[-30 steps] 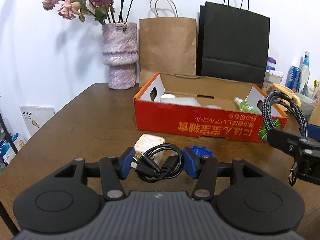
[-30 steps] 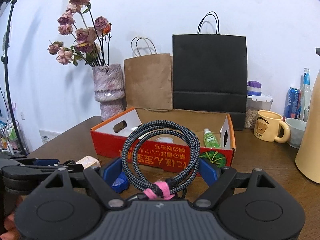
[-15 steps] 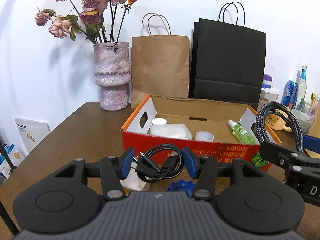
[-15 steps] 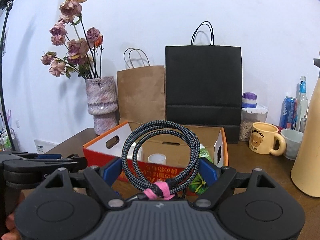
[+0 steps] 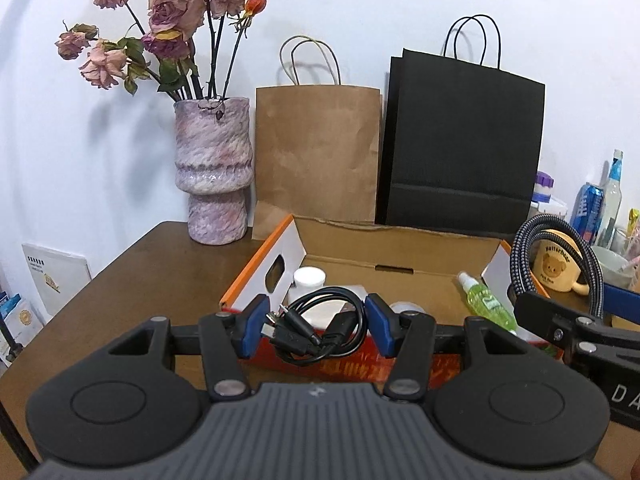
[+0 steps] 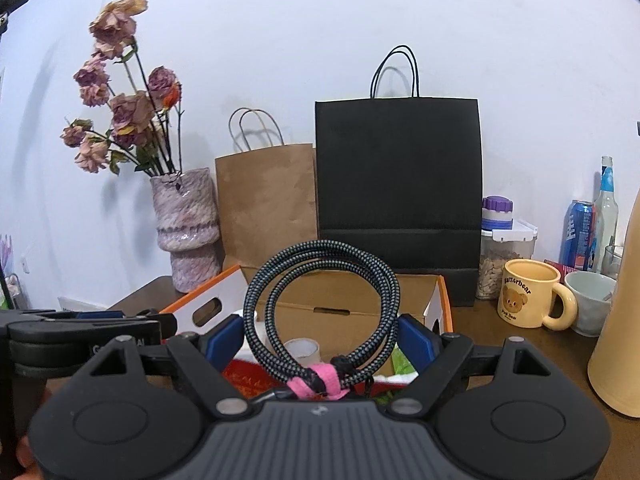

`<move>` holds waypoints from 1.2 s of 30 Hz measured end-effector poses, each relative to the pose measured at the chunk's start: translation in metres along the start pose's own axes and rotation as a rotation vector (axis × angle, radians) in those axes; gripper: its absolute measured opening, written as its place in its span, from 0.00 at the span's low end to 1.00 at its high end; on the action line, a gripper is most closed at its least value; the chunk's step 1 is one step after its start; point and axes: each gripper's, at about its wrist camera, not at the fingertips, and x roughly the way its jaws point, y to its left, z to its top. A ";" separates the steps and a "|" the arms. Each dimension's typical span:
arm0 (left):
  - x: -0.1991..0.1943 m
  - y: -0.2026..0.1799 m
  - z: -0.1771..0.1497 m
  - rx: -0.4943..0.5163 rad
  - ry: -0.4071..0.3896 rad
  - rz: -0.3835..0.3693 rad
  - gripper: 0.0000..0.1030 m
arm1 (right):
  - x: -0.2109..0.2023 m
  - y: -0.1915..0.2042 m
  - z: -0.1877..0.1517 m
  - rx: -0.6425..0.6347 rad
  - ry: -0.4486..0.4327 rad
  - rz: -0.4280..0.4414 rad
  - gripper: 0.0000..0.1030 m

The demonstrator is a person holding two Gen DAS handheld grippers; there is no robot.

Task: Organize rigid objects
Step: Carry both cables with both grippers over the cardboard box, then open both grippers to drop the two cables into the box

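Behind the table [image 5: 168,264], bags lean; left gripper [image 5: 316,326] clamps a black cable [image 5: 320,332], right gripper [image 6: 322,338] a braided cable [image 6: 320,292], above the box [image 5: 400,256].

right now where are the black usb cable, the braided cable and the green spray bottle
black usb cable [image 5: 320,326]: left wrist view, on the coiled loops between the left jaws
braided cable [image 6: 320,300]: right wrist view, on the left loop of the coil
green spray bottle [image 5: 486,304]: left wrist view, on its green body inside the box
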 end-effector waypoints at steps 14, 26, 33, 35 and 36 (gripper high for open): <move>0.041 -0.006 0.019 -0.020 -0.012 0.012 0.52 | 0.044 -0.013 0.011 0.020 0.011 -0.011 0.80; 0.079 -0.008 0.033 -0.019 -0.008 0.026 0.52 | 0.083 -0.016 0.020 0.012 0.020 -0.028 0.80; 0.101 -0.010 0.039 -0.005 -0.002 0.029 0.52 | 0.104 -0.017 0.020 -0.004 0.034 -0.032 0.80; 0.106 -0.010 0.041 -0.003 -0.001 0.031 0.52 | 0.111 -0.017 0.020 -0.014 0.037 -0.034 0.80; 0.108 -0.010 0.041 -0.002 0.002 0.031 0.52 | 0.114 -0.017 0.020 -0.020 0.038 -0.037 0.80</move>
